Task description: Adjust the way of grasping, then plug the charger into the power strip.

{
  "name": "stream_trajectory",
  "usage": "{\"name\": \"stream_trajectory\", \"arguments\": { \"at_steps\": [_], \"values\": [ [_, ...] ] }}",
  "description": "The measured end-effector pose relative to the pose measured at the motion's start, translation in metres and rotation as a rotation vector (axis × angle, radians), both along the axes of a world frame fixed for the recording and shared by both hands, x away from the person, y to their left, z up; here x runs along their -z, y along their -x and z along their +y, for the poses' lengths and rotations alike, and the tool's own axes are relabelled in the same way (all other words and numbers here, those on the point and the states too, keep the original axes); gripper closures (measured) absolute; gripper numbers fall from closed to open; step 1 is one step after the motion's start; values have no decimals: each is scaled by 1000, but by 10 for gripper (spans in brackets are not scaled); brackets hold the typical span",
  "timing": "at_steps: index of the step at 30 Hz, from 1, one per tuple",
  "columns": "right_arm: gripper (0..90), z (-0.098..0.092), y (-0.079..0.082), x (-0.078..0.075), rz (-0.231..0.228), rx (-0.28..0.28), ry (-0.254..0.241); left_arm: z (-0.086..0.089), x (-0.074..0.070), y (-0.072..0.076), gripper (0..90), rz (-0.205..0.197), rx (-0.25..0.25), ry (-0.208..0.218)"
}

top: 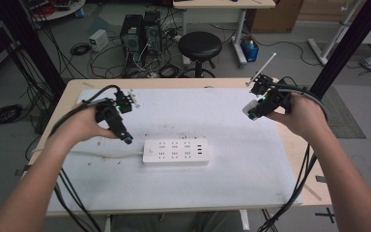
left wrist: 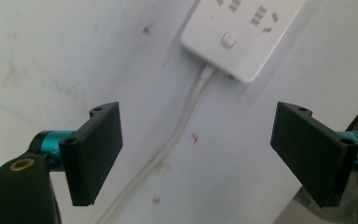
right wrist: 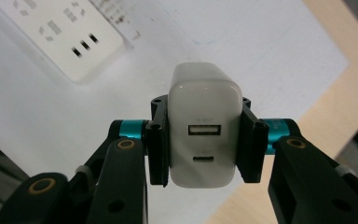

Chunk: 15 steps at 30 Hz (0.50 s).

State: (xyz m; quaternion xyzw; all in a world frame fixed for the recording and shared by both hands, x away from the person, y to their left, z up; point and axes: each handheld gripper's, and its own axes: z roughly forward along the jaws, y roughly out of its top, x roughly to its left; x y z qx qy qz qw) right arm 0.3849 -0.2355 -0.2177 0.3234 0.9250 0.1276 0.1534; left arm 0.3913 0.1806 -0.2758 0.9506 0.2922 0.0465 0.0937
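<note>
White charger [right wrist: 204,130] clamped by right fingers [right wrist: 249,140], left fingers [left wrist: 95,151] wide, seemingly empty

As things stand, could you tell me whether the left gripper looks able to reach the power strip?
Probably yes. The left gripper hangs open just off the near end of the power strip, with bare table between them; the strip's cord lies below the jaws.

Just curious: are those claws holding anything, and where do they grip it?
The right gripper clamps a white charger by its two flat sides; the left gripper holds nothing.
</note>
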Motion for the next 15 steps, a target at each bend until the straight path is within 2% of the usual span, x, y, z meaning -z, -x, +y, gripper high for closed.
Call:
{"name": "stream_trajectory", "arguments": {
  "at_steps": [4, 6, 7, 8, 9, 11, 15],
  "values": [
    [617, -4, 0, -2, -33, -58, 53, 26, -8, -1, 167, -12, -59, 5],
    [617, -1, 2, -2, -29, -94, 43, 33, -10, 2, 167, -19, -75, 19],
    [617, 2, 3, -1, -11, -116, 37, 35, -11, 4, 167, -19, -82, 28],
    [617, 11, 2, 2, -3, -160, 67, 37, -11, 5, 167, -18, -87, 31],
    [617, 11, 2, 2, -3, -160, 67, 38, -11, 6, 167, -19, -81, 20],
    [617, 21, 1, 7, 7, -184, 86, 40, -11, 9, 167, -24, -88, 27],
    [617, 44, -3, 17, 22, -253, 112, 42, -7, 15, 167, -19, -75, 34]
  ]
}}
